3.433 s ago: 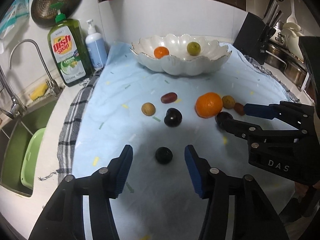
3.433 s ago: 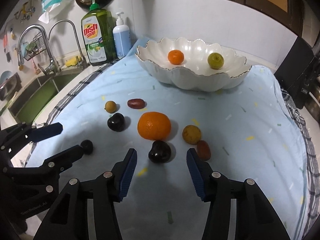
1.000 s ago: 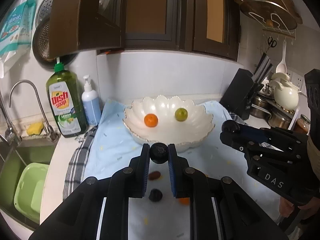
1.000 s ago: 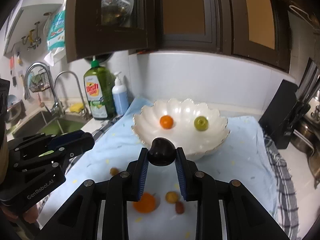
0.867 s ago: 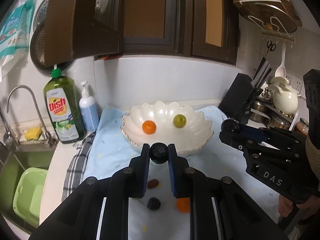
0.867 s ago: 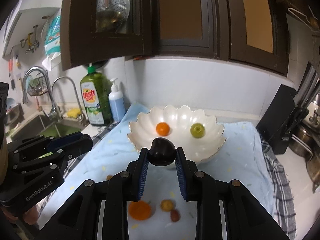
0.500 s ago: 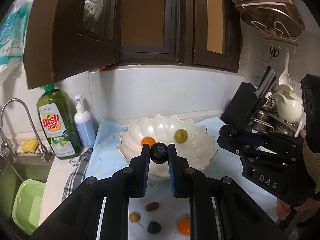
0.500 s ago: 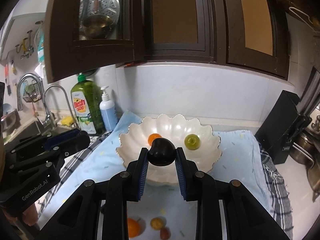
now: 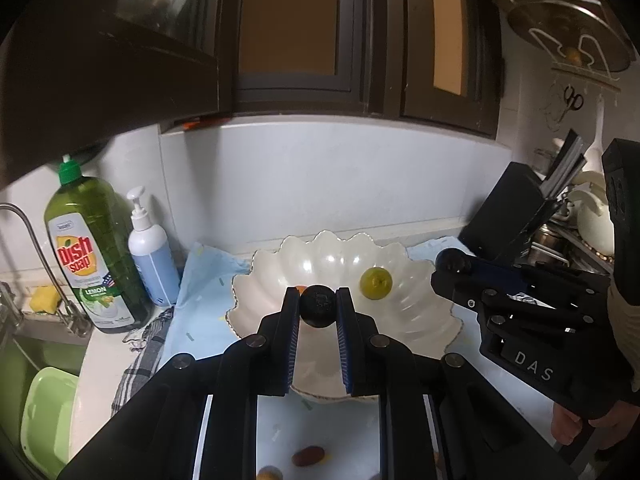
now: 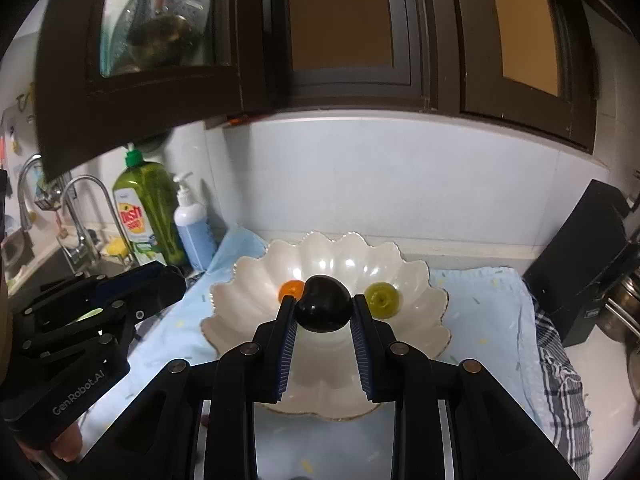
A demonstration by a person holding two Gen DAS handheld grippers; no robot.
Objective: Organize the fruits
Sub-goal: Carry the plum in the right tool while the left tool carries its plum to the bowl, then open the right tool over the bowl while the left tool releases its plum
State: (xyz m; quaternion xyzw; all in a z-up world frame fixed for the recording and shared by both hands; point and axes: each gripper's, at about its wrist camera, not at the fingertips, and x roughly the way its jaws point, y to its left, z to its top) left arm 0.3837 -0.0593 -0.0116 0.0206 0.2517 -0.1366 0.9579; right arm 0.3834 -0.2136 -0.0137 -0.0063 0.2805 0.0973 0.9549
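My left gripper (image 9: 318,306) is shut on a small round black fruit (image 9: 318,305), held in the air in front of the white scalloped bowl (image 9: 424,320). My right gripper (image 10: 324,309) is shut on a larger dark plum (image 10: 325,307), also raised before the bowl (image 10: 416,328). Inside the bowl lie a green fruit (image 9: 376,283) (image 10: 383,299) and a small orange fruit (image 10: 291,289), mostly hidden behind the held fruits. The right gripper (image 9: 450,261) shows at the right of the left wrist view. The left gripper (image 10: 160,276) shows at the left of the right wrist view.
A red fruit (image 9: 307,455) and a brown one (image 9: 268,472) lie on the light blue cloth (image 10: 488,320) below. Dish soap (image 9: 94,264) and a pump bottle (image 9: 154,264) stand left, by the sink (image 9: 44,408). A knife block (image 10: 580,276) stands right. Dark cabinets (image 10: 340,40) hang overhead.
Both grippers have carried their fruits forward toward the bowl, which now looms larger and lower in view. The loose fruits on the cloth have slid to the bottom edge. Both grips are unchanged.
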